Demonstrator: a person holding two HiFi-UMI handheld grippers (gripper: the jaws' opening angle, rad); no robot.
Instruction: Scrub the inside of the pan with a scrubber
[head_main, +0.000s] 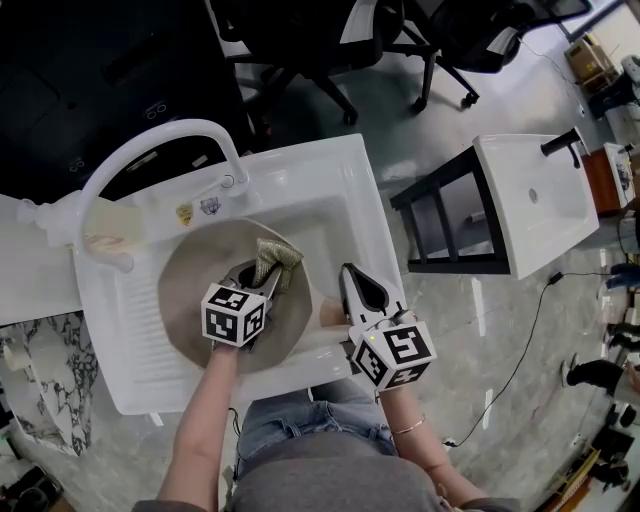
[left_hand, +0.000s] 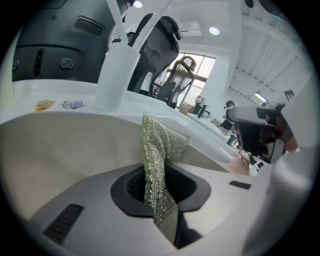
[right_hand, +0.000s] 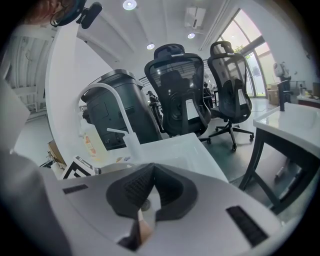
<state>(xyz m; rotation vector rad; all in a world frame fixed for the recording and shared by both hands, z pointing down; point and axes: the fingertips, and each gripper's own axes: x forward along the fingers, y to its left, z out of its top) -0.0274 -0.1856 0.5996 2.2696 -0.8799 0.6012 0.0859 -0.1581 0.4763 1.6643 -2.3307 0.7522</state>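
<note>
Left gripper (head_main: 262, 283): lower centre of the head view, marker cube on top, jaws clamped on the scrubber.
Scrubber (head_main: 277, 258): a glittery mesh cloth. It stands up out of the jaws, with its free end over the upper right part of the pan's inside.
Pan (head_main: 190, 290): round and beige, lying in the white sink (head_main: 340, 190) at centre left, below the curved tap (head_main: 150, 150).
Right gripper (head_main: 355, 283): right of the pan, over the sink's front edge, jaws drawn together with nothing gripped at the tips. The pan's brownish handle (head_main: 328, 316) lies just beside it.
Step in hand: scrubbing looks under way or about to start. Whether the mesh touches the pan's surface is unclear.
Next move: probably pressing the mesh down and sweeping it round the pan floor and wall. The handle would need steadying so the pan does not slide.
</note>
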